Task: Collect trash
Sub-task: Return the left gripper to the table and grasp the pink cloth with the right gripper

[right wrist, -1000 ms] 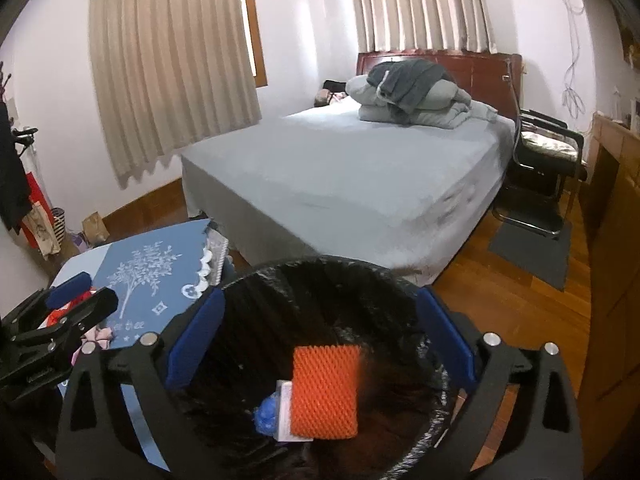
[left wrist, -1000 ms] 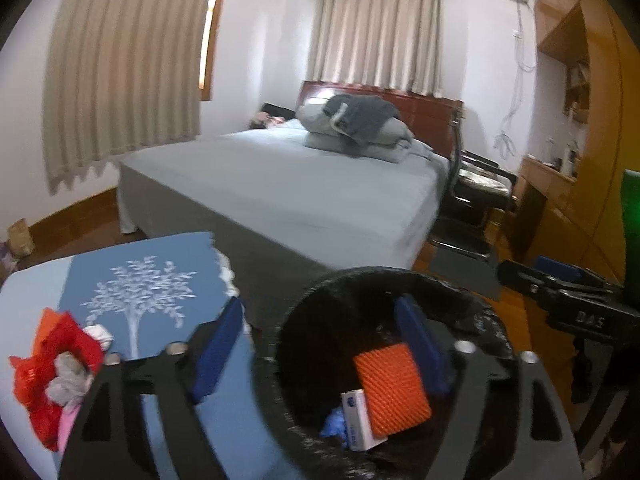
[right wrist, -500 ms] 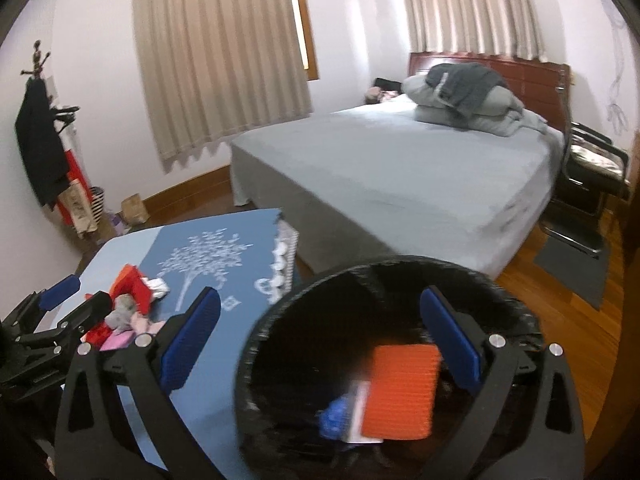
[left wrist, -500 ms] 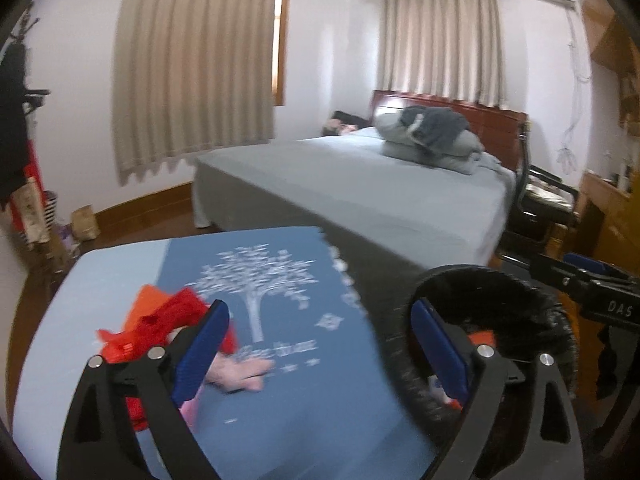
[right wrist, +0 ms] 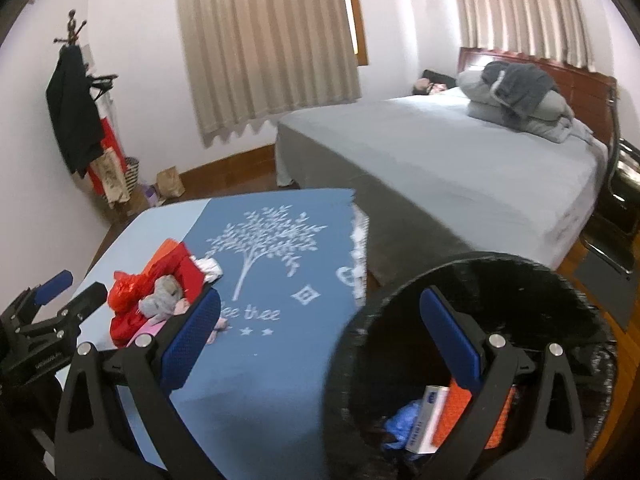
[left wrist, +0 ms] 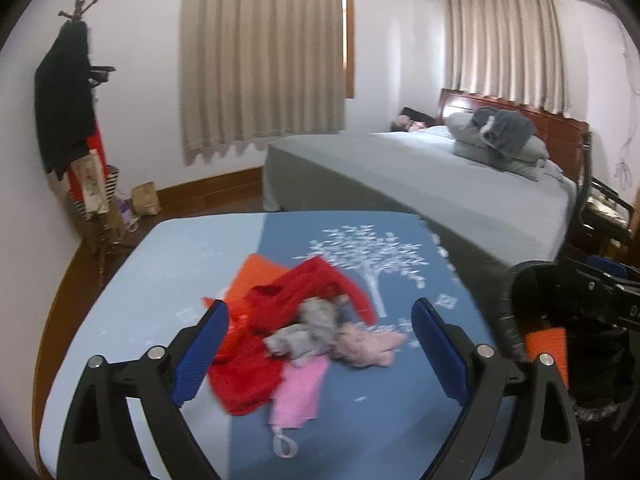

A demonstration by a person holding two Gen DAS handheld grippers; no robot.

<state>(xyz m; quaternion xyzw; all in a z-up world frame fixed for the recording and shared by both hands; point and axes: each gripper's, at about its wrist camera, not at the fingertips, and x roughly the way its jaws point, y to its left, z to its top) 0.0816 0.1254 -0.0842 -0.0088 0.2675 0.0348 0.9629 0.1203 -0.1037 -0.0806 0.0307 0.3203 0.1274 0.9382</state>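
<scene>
Left gripper (left wrist: pixel 320 344) seen spread wide, jaws just opened further, nothing clamped; trash pile (left wrist: pixel 296 328) framed between blue pads, on blue tablecloth (right wrist: pixel 280 360). Right gripper (right wrist: pixel 332 336) also held wide, empty, over black bin (right wrist: pixel 560 292) rim; orange sponge (right wrist: pixel 456 412), white box inside. "tree" read on cloth. Bed (right wrist: pixel 460 152) beyond.

Black gripper frames, silver screws, blue textured fingers (left wrist: pixel 202 338); lettering perhaps blurred.
</scene>
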